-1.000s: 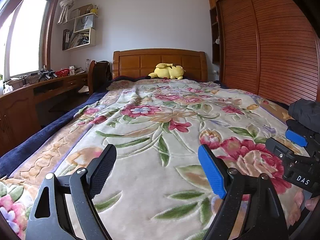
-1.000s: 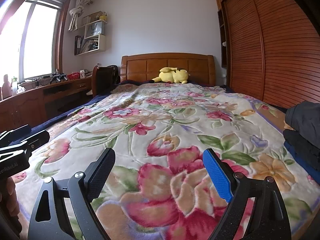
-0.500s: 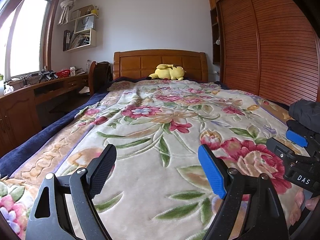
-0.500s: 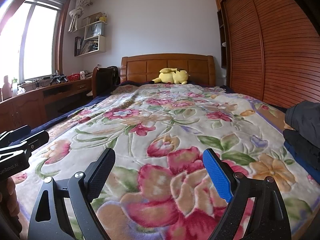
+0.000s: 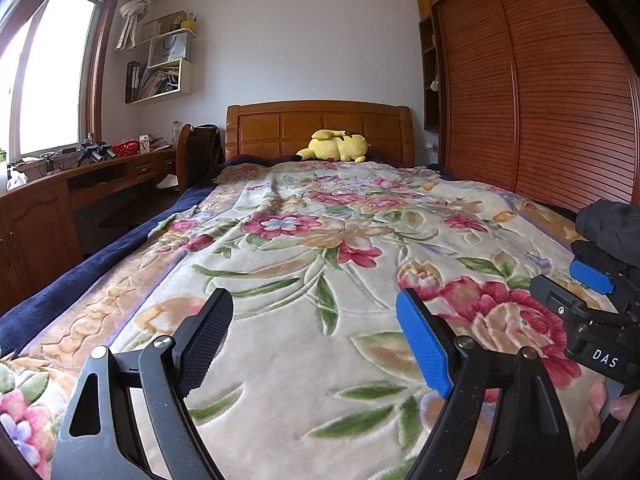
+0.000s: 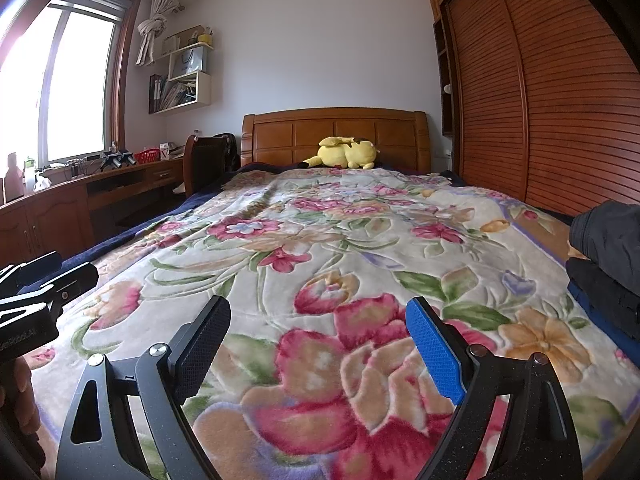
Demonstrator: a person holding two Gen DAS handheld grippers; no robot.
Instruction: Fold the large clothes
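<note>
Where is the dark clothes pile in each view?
Left wrist: dark clothes pile at the right edge, just above the right gripper.
Right wrist: pile at the right edge, mid-height, on the bed.
Shared landmark: yellow plush by the headboard.

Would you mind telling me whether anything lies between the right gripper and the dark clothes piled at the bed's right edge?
Nothing visible does. Only bare floral blanket lies between the open right gripper and the pile of dark folded clothes; the yellow plush toy sits far off by the headboard.
</note>
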